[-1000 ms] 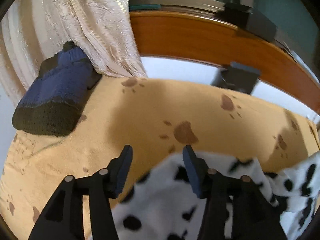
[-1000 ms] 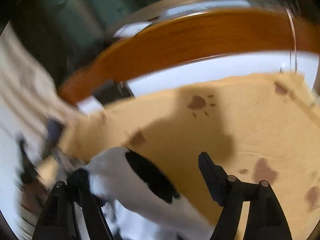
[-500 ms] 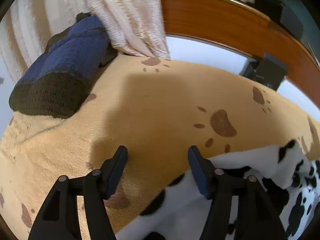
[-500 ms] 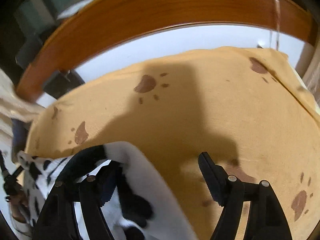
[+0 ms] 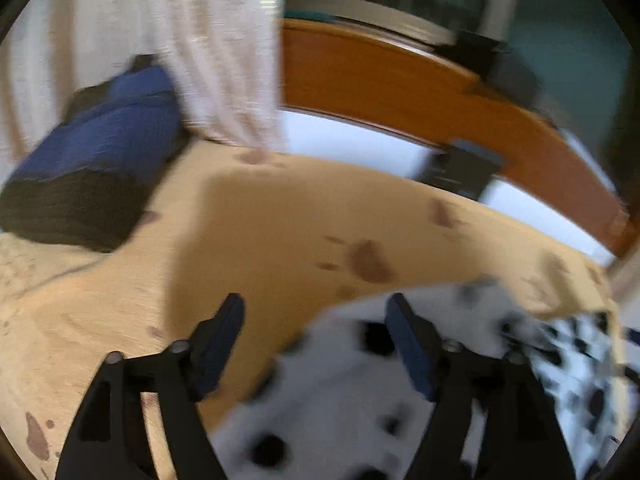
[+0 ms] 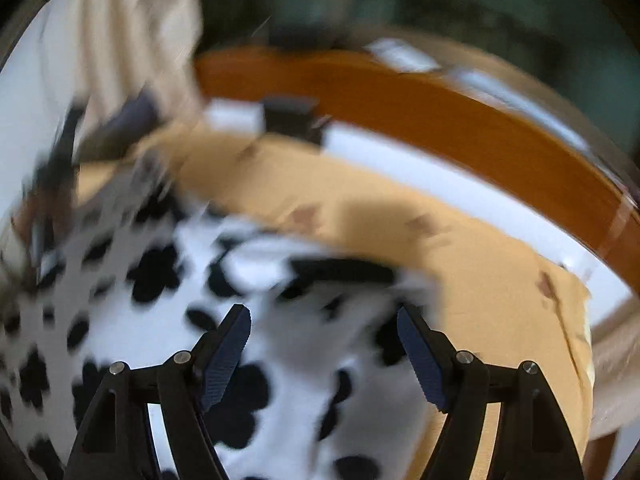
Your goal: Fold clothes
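Bed surface: tan fleece blanket printed with brown paw marks (image 5: 260, 240), spread over a white sheet, curved orange-brown wooden bed frame (image 5: 400, 92) behind. Cream textured curtain (image 5: 192, 40) hangs at far left; a folded blue-and-black knit garment (image 5: 92, 168) sits at its foot, probably set aside as finished.

The white fleece garment with black spots (image 6: 160, 280) lies on the blanket, near edge of bed. Both views blurred.

Left gripper (image 5: 316, 344): jaws opening, nothing pinched; only the right finger sits over the spotted fleece's edge, the left over bare blanket. Looks like a let-go after laying a corner down.

Right gripper (image 6: 324, 352): jaws spread wide above the middle of the spotted fleece, pads not pressing cloth. Likely hovering to pick a new hold for the next fold.

No brands, labels or readable writing anywhere; a small dark block (image 5: 460, 168) on the frame is too blurred to read.
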The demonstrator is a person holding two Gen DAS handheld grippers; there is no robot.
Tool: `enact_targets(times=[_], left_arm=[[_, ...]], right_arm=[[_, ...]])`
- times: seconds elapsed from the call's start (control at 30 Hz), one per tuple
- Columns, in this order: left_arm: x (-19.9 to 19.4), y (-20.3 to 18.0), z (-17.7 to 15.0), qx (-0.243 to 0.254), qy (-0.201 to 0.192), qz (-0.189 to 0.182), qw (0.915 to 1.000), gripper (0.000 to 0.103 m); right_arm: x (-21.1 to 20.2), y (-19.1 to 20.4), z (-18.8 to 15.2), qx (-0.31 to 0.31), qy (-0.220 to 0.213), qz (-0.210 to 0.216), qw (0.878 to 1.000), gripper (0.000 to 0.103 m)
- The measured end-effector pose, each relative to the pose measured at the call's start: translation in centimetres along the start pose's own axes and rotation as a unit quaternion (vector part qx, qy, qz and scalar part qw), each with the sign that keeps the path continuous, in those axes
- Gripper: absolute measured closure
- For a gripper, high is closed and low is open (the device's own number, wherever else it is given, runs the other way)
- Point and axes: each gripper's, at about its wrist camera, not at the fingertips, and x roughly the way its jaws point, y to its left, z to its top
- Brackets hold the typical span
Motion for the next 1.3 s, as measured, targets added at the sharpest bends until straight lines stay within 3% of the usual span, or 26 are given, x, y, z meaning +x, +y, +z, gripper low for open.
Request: enact_targets(times=[0.13, 0.2, 0.27, 0.4, 0.47, 0.57, 0.67, 0.8, 0.93, 1.0, 1.17, 1.3], left_arm=[[0.8, -4.0, -0.4, 0.102, 0.062, -0.014, 0.9927, 0.015], [2.7, -6.4, -1.5, 0.170, 0.102, -0.008, 0.9800, 0.015], [4.5, -8.2, -2.4, 0.217, 0.118, 0.031, 0.9685, 0.014], [5.6, -9.0, -0.3, 0.192, 0.082, 0.047, 0.9768, 0.012], [6.0, -8.4, 1.0, 0.167, 0.059, 0.071, 0.9816, 0.012], [6.6, -7.1, 2.2, 0.129, 0.039, 0.088, 0.9870, 0.011], [7.7, -5.4, 2.1, 0.096, 0.044, 0.078, 0.9914, 0.008], [7.9, -3.7, 2.0, 0.056, 0.043, 0.061, 0.9956, 0.004], [8.0, -2.4, 2.2, 0.029, 0.050, 0.050, 0.9971, 0.002], [7.3, -1.9, 2.3, 0.029, 0.054, 0.064, 0.9960, 0.002], [0.3, 0.0, 2.3, 0.025, 0.050, 0.022, 0.9982, 0.002], [-9.6, 2.0, -0.7, 0.057, 0.010, 0.036, 0.9977, 0.001]], right_arm=[[3.7, 3.2, 1.1, -0.043, 0.062, 0.008, 0.997, 0.025], [4.9, 3.6, 1.8, -0.046, 0.068, 0.007, 0.997, 0.025], [6.5, 3.3, 3.5, -0.025, 0.068, 0.004, 0.997, 0.025], [8.6, 0.0, 7.0, 0.070, 0.032, -0.020, 0.997, 0.025], [9.6, -2.4, 7.8, 0.135, 0.024, -0.040, 0.990, 0.025], [10.8, -3.7, 7.5, 0.167, 0.029, -0.047, 0.984, 0.025], [12.0, -5.0, 7.1, 0.199, 0.034, -0.054, 0.978, 0.025], [12.8, -4.4, 7.4, 0.186, 0.044, -0.064, 0.980, 0.023], [12.9, -3.6, 7.4, 0.171, 0.043, -0.100, 0.979, 0.017], [12.8, -3.5, 7.1, 0.164, 0.040, -0.112, 0.979, 0.017], [12.7, -3.4, 7.1, 0.164, 0.038, -0.121, 0.978, 0.014], [12.7, -3.9, 6.9, 0.175, 0.039, -0.113, 0.977, 0.012]])
